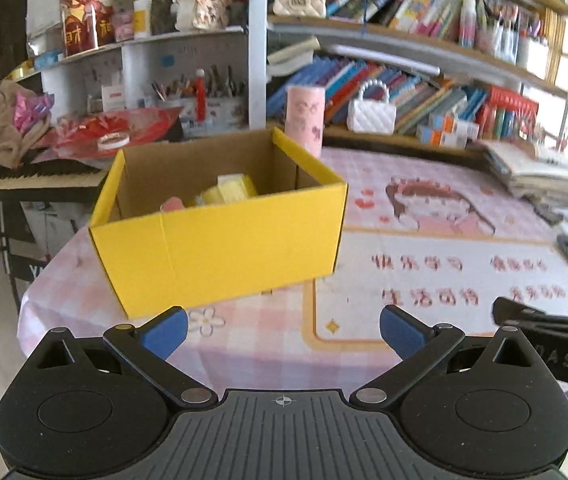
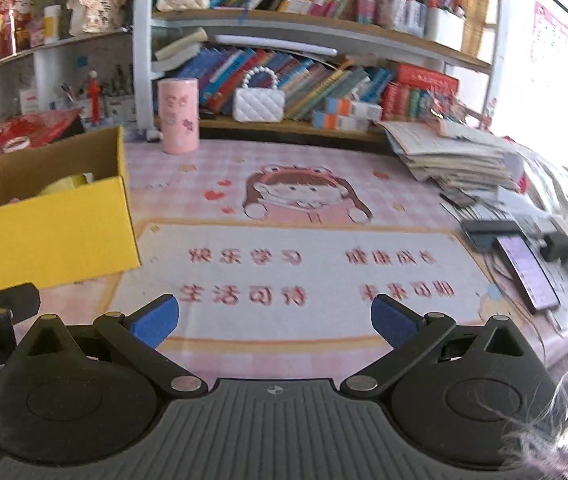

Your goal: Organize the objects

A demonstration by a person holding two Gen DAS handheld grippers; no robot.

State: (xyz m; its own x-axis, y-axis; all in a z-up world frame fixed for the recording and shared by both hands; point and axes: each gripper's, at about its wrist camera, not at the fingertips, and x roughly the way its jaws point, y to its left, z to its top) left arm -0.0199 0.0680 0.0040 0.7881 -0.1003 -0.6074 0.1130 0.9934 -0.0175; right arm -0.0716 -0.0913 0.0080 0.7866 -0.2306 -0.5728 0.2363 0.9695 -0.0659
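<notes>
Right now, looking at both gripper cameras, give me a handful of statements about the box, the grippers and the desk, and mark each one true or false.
1. The yellow box is open at the top with yellow items inside. True.
2. The left gripper is clamped on the box. False: its jaws stand wide open with nothing between them, short of the box.
3. The pink cylinder stands upright behind the box. True.
4. The right gripper holds a white handbag. False: it is open and empty; the white handbag sits on the shelf.
5. The phone lies inside the box. False: it lies on the desk's right side.
</notes>
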